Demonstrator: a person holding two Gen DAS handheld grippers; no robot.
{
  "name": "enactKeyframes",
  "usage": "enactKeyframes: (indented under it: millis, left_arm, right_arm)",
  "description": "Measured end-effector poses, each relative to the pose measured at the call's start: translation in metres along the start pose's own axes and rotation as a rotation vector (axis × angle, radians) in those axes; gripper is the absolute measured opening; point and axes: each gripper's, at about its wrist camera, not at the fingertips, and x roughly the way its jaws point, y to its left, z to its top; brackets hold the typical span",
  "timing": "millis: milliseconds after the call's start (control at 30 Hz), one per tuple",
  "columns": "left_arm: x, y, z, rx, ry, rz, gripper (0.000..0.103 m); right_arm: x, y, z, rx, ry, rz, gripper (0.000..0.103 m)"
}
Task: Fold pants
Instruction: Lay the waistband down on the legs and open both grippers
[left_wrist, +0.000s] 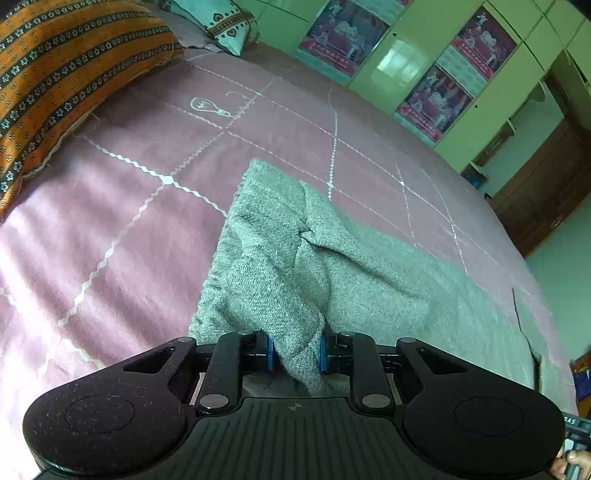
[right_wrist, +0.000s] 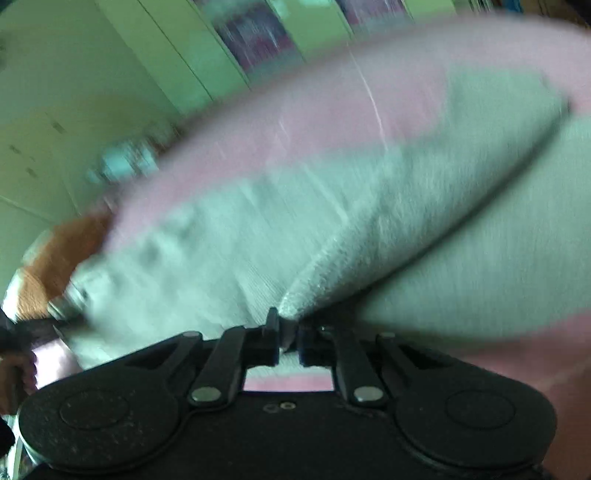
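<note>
Grey knitted pants (left_wrist: 303, 258) lie on a pink bedspread (left_wrist: 110, 221), running from the middle of the left wrist view toward the lower right. My left gripper (left_wrist: 296, 352) is shut on a bunched fold of the pants, and the cloth rises from the bed into its blue pads. In the blurred right wrist view the same grey pants (right_wrist: 332, 221) stretch across the bed. My right gripper (right_wrist: 287, 334) is shut on a thin edge of the pants, which lifts in a ridge from the jaws toward the upper right.
An orange patterned pillow (left_wrist: 62, 81) lies at the upper left of the bed, a pale one (left_wrist: 218, 18) behind it. Green cupboards with posters (left_wrist: 436, 74) stand beyond the bed, a dark wooden door (left_wrist: 546, 184) to the right. A hand (left_wrist: 576, 461) shows at the lower right corner.
</note>
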Motion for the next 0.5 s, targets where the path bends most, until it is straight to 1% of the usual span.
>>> enactKeyframes:
  millis: [33, 67, 100, 133, 200, 267, 300, 433, 467, 500]
  left_arm:
    - [-0.005, 0.000, -0.002, -0.003, -0.004, 0.007, 0.022]
    - [-0.012, -0.002, -0.003, -0.004, -0.008, 0.015, 0.022]
    - [-0.020, -0.004, -0.005, 0.000, -0.016, 0.020, 0.023]
    - [-0.027, -0.006, -0.009, 0.005, -0.026, 0.028, 0.023]
    - [-0.048, 0.000, -0.023, -0.018, -0.050, 0.052, 0.023]
    - [-0.055, -0.001, -0.035, -0.053, -0.074, 0.035, 0.023]
    - [-0.058, -0.004, -0.041, -0.056, -0.085, 0.042, 0.023]
    - [-0.064, -0.006, -0.053, -0.120, -0.113, 0.070, 0.023]
    - [-0.067, -0.006, -0.053, -0.133, -0.109, 0.061, 0.023]
    - [-0.068, -0.009, -0.054, -0.144, -0.112, 0.035, 0.023]
  right_arm:
    - [0.000, -0.004, 0.002, 0.014, -0.001, 0.015, 0.000]
    - [-0.003, -0.004, 0.005, 0.022, 0.000, 0.021, 0.006]
    - [-0.011, -0.002, 0.006, 0.013, -0.020, 0.026, 0.010]
    - [-0.022, 0.001, 0.006, -0.014, -0.051, 0.020, 0.010]
    - [-0.040, -0.003, 0.007, -0.020, -0.066, 0.029, 0.009]
    - [-0.057, -0.010, 0.006, -0.012, -0.092, 0.017, 0.009]
    - [-0.065, -0.014, 0.007, -0.004, -0.109, 0.015, 0.009]
    - [-0.067, -0.024, 0.019, 0.049, -0.114, 0.021, 0.011]
    - [-0.070, -0.026, 0.022, 0.047, -0.119, 0.017, 0.011]
    - [-0.071, -0.026, 0.025, 0.043, -0.122, 0.005, 0.011]
